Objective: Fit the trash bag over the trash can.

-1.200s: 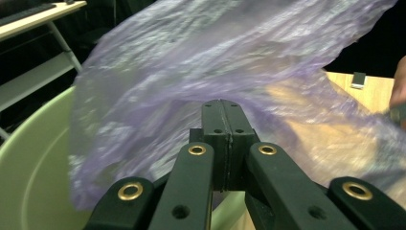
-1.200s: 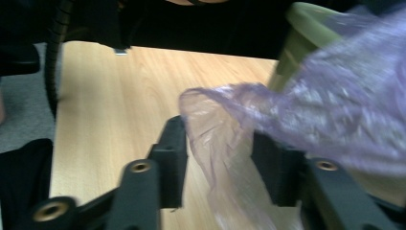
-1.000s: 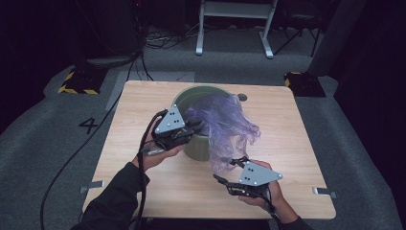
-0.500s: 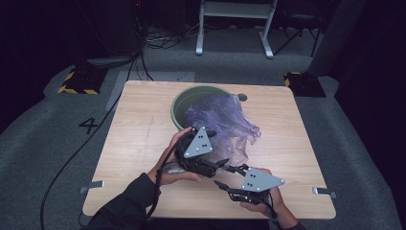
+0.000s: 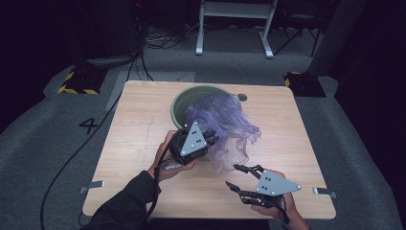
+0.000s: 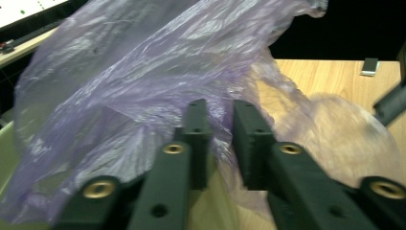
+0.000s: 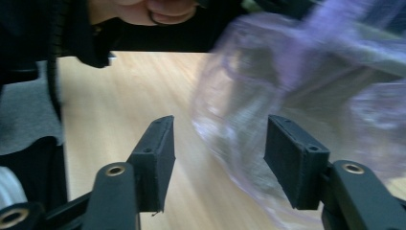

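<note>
On the table (image 5: pixel 134 143), a purple bag (image 5: pixel 225 129) drapes over the near-right rim of a green bin (image 5: pixel 184 103). Left gripper (image 5: pixel 210 140): jaws have just been closing, now narrow, pinching bag film. Right gripper (image 5: pixel 237 176), near right: jaws wide, bag edge between them, untouched. Floor marking reads "4" (image 5: pixel 88 125).

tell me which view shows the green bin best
The high view: the green bin stands on the table with its round rim visible, the purple bag draped over its near right side. The left gripper view catches a pale green sliver at its left edge; the right gripper view shows a blurred bit behind the bag.
</note>
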Motion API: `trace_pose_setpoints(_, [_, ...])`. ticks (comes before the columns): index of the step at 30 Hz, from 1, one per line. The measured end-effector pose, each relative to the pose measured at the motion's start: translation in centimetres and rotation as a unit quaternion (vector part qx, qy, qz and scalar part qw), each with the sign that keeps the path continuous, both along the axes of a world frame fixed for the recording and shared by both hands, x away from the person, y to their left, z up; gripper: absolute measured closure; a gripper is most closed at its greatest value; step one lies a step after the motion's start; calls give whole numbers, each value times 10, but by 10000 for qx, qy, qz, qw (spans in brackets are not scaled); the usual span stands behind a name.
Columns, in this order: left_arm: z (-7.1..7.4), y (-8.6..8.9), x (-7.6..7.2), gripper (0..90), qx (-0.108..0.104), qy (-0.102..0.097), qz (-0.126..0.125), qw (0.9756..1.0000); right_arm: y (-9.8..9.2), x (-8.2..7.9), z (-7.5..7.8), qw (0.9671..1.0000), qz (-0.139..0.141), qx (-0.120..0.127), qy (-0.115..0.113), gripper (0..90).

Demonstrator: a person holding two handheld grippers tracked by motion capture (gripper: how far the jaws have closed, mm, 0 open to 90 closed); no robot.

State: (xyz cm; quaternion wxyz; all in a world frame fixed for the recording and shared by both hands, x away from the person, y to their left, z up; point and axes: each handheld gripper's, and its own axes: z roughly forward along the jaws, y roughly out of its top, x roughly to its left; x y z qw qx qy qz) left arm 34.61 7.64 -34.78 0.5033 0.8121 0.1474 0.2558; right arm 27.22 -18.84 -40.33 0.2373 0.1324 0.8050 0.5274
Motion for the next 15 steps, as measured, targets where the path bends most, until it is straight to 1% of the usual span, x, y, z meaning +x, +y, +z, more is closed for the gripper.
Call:
trace_pose_setpoints(1, [1, 1, 0, 826, -5, -12, -24, 10000, -2, 2, 2, 10000, -66, -11, -36, 421])
trace_pose_setpoints(2, [2, 3, 0, 851, -1, -68, -26, 10000, -4, 3, 3, 9999, -119, -1, -42, 410])
trace_pose_setpoints(3, [3, 5, 0, 881, -30, -86, -24, 10000, -7, 7, 5, 9998, -198, 38, -48, 398])
trace_pose_setpoints(4, [4, 7, 0, 886, -120, -49, -84, 9999, -10, 8, 7, 9996, -255, 62, -57, 393])
trace_pose_setpoints(5, [5, 10, 0, 890, -153, -34, -132, 9998, -13, 11, 9, 9994, -334, 101, -72, 387])
trace_pose_setpoints(6, [7, 12, 0, 895, -188, -64, -133, 9997, -16, 14, 12, 9991, -393, 149, -53, 378])
trace_pose_setpoints(7, [8, 15, 0, 897, -199, -68, -168, 9996, -21, 18, 15, 9987, -464, 187, 5, 373])
trace_pose_setpoints(9, [10, 19, 0, 898, -246, -83, -195, 9995, -27, 24, 20, 9972, -714, 218, -78, 363])
trace_pose_setpoints(11, [13, 24, 0, 898, -299, -99, -165, 9994, -32, 29, 25, 9957, -879, 274, -85, 360])
trace_pose_setpoints(12, [14, 27, 0, 898, -332, -106, -153, 9993, -36, 33, 28, 9939, -1053, 302, -101, 359])
trace_pose_setpoints(14, [16, 33, 0, 898, -418, -80, -118, 9990, -39, 40, 32, 9920, -1214, 352, -63, 337])
trace_pose_setpoints(15, [16, 36, 1, 898, -455, -78, -121, 9989, -39, 44, 33, 9911, -1286, 345, -2, 332])
